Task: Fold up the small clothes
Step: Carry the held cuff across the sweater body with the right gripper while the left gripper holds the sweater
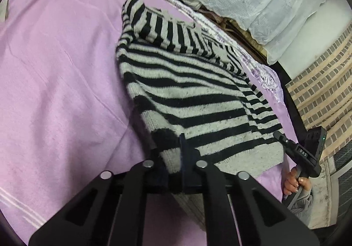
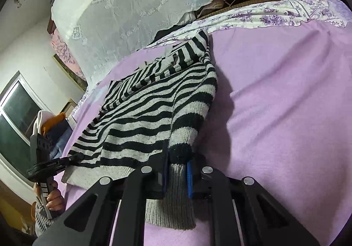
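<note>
both fingers [image 1: 173, 158] [image 2: 178, 171] angled down, clamped on striped sweater [image 1: 187, 91] hem corners

Pink blanket [image 2: 286, 96], floral sheet [image 2: 275, 14], lace cover [image 2: 136, 3], window [image 2: 15, 118] w/ brick-pattern wall [image 1: 325, 83].

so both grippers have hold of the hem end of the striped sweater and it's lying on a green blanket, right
Not green: the blanket is lilac pink, plain in both wrist views. The rest holds: the left gripper and right gripper are each shut on the hem end of the striped sweater.
</note>
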Motion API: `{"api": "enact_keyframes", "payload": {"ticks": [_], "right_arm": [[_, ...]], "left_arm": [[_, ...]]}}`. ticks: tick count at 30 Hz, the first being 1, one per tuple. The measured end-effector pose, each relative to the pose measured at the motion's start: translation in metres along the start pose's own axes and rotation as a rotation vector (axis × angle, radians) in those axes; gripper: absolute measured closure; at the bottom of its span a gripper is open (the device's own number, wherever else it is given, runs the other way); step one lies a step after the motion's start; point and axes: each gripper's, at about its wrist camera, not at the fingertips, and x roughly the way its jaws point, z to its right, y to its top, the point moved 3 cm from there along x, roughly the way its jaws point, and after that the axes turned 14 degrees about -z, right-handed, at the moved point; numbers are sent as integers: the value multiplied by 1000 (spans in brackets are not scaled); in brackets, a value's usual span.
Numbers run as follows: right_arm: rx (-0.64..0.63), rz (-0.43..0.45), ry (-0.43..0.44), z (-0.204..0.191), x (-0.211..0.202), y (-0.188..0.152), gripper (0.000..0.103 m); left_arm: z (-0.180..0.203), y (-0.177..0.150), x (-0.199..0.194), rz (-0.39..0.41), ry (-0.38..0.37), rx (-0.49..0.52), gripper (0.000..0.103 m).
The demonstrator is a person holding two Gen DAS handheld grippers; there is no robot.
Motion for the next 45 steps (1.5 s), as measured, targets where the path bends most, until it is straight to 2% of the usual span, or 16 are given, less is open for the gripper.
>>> {"api": "enact_keyframes", "payload": {"ticks": [7, 11, 17, 20, 22, 25, 30, 36, 45], "right_arm": [[5, -19, 55, -3, -6, -10, 90], [19, -93, 53, 6, 7, -14, 90], [19, -144, 57, 9, 12, -12, 79], [-1, -143, 53, 6, 11, -15, 80], [-14, -129, 55, 4, 9, -17, 87], [-38, -94, 43, -3, 3, -15, 89], [-24, -61, 133, -9, -12, 1, 89], [6, -55, 209, -10, -14, 21, 90], [26, -55, 234, -16, -5, 66, 90]], "left_arm": [[-2, -6, -12, 11, -9, 5, 97], [-13, -6, -8, -21, -9, -13, 97], [-26, -3, 6, -92, -20, -60, 95], [-25, -3, 8, -100, -29, -62, 94], [-21, -5, 8, -95, -10, -43, 94], [-14, -5, 6, -76, 25, -10, 97], [-6, 6, -13, -33, -16, 4, 97], [6, 28, -28, 10, -15, 27, 97], [1, 69, -21, 14, -12, -25, 97]]}}
